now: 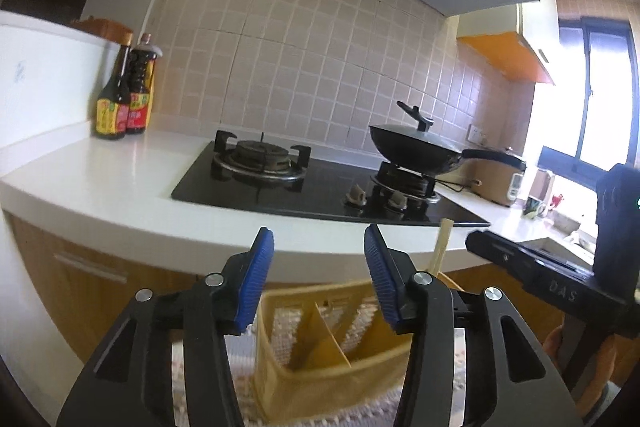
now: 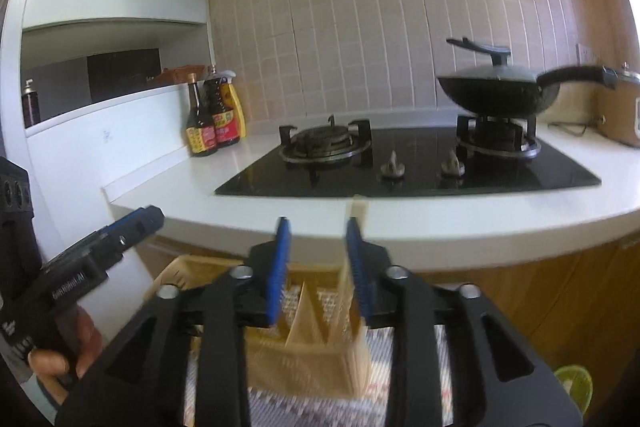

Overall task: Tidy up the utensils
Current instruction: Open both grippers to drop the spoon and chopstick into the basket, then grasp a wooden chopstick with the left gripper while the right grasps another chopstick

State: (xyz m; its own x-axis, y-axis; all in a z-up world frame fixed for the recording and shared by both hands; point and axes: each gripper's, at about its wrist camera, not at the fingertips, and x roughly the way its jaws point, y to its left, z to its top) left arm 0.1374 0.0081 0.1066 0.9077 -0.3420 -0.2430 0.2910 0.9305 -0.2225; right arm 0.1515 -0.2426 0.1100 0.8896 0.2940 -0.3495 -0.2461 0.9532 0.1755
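A yellow divided utensil basket (image 1: 320,367) sits low in front of the counter on a patterned mat; it also shows in the right wrist view (image 2: 280,347). My left gripper (image 1: 320,243) is open and empty above the basket. Pale wooden chopsticks (image 1: 442,247) stand upright at the basket's right side. In the right wrist view the chopsticks (image 2: 352,287) are blurred and lie against the right finger of my right gripper (image 2: 318,231), whose jaws stand apart. The right gripper's body (image 1: 560,279) shows at the right of the left wrist view.
A white counter (image 1: 120,167) holds a black gas hob (image 1: 320,187), a wok with lid (image 1: 416,147) on the right burner, and sauce bottles (image 1: 124,99) at the back left. A rice cooker (image 2: 624,115) stands far right. Wooden cabinets (image 2: 540,291) lie below.
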